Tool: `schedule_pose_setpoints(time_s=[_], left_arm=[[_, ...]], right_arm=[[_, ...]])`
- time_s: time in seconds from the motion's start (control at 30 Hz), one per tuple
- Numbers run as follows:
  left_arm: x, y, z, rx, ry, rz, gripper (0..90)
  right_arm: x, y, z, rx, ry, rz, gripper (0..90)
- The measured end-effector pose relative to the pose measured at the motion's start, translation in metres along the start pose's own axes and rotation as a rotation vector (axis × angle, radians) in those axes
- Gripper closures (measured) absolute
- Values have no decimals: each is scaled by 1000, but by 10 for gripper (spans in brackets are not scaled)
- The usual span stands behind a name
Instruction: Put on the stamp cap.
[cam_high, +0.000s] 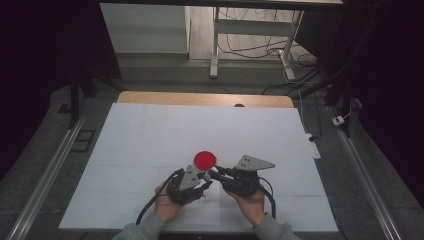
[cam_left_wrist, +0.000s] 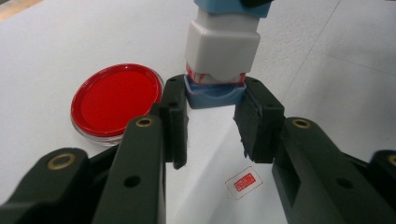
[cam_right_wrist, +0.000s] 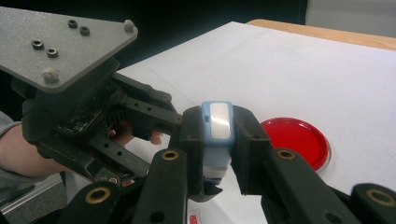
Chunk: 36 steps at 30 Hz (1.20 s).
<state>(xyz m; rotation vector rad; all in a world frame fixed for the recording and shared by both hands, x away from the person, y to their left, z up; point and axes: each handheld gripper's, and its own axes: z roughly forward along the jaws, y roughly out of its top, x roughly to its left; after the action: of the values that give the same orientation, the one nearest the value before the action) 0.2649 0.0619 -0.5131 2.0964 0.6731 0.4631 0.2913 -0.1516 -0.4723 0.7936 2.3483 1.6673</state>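
A small white and blue block hangs just above the table between both grippers. My left gripper is shut on its blue lower end. My right gripper is shut on the sides of the block, whose white face shows between the jaws. In the high view the left gripper and right gripper meet tip to tip near the table's front middle. A round red dish lies flat on the white table just beyond them; it is the same red dish left of my left jaws.
The white sheet covers the table, with a wooden edge at the back. A small red-printed label lies on the sheet under the grippers. Desk legs and cables stand on the floor behind the table.
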Motion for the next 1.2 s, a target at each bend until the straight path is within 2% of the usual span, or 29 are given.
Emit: schedule_pose_setpoints(time_s=[0.57,0.77,1.2], left_arm=[[-3,0,1,1,28,17,649],[-5,0,1,-1,30,24,649],[-6,0,1,-7,55,42,650]], right_arm=[[-1,-2,2,6,-13,29,745],[-2,-2,2,-2,-2,72,745],[-4,-4,3,-4,1,120,749]])
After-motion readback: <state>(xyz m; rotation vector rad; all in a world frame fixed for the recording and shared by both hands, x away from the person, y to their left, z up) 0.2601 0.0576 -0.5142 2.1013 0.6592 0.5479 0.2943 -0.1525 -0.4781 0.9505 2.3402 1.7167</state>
